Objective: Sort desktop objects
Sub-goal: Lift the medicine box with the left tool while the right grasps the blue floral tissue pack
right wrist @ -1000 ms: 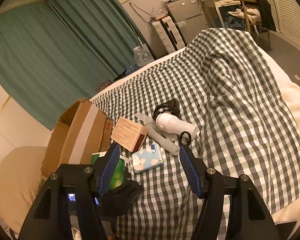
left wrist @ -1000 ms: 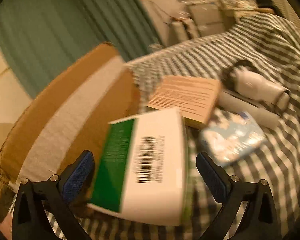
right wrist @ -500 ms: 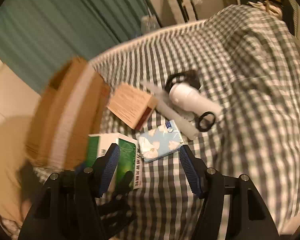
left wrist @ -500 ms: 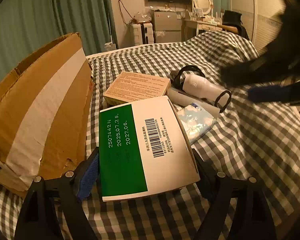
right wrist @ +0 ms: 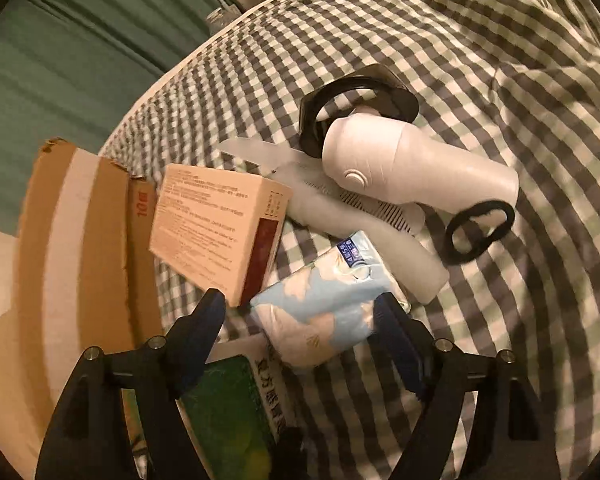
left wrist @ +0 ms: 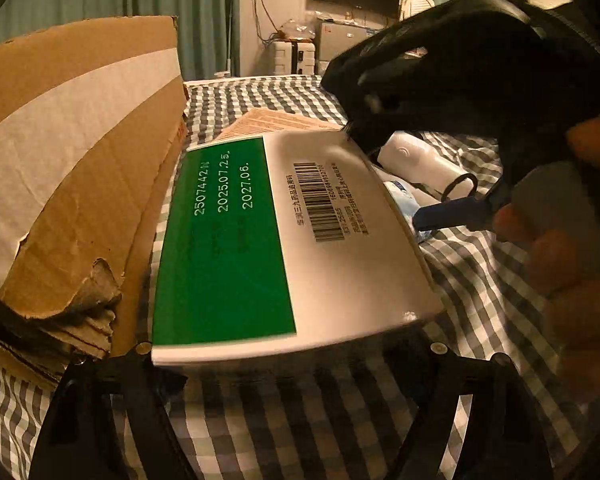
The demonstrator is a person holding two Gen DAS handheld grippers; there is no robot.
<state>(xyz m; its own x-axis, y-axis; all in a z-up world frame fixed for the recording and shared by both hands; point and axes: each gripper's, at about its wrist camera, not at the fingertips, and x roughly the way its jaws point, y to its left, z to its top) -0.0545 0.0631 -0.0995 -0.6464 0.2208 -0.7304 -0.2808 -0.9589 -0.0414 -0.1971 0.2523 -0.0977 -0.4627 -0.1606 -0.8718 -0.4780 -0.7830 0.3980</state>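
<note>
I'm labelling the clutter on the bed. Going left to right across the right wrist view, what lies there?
Cardboard box → tan carton → tissue pack → white dryer → black loop.

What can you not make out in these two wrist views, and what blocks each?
- Left wrist: left gripper pads, hidden under the green-and-white box.
- Left wrist: tissue pack, mostly behind that box.
- Right wrist: cardboard box interior, hidden by its flap.
</note>
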